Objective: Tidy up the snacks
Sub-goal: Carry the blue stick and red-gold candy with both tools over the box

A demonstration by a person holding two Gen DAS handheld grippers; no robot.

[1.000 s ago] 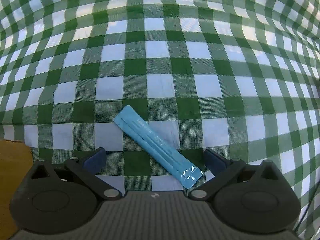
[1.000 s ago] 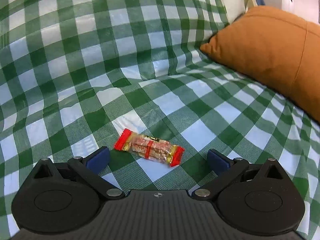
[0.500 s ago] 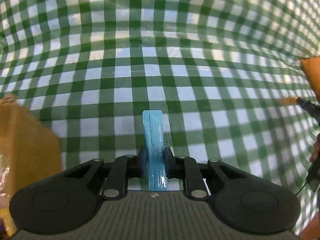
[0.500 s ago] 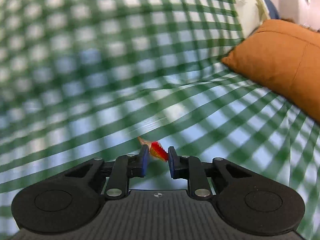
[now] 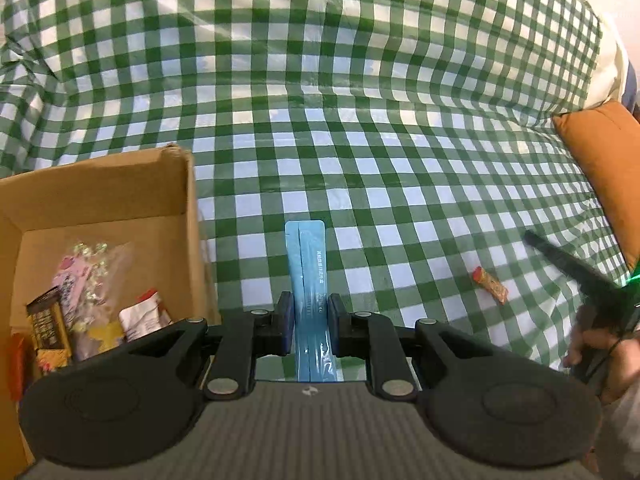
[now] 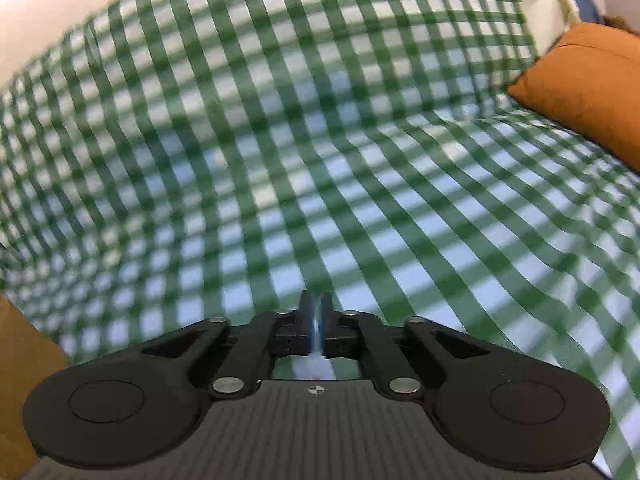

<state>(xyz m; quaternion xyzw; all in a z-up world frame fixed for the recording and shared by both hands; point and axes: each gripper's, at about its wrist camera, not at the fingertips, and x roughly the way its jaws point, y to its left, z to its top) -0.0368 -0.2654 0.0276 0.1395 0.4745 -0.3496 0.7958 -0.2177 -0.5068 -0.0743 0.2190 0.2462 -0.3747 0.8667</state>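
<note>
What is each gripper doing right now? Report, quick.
Left gripper: shut on the blue stick packet.
Right gripper: shut, nothing visible in its grip; the red-ended snack shows apart from it.

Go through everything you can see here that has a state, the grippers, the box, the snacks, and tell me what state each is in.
left gripper: jaws just closed, shut on the blue stick packet
blue stick packet: held, sticking forward past the pads
right gripper: shut, no snack seen between its pads
red-and-gold snack: not gripped, apparently loose on the checked cloth
cardboard box: open, several snacks inside
</note>
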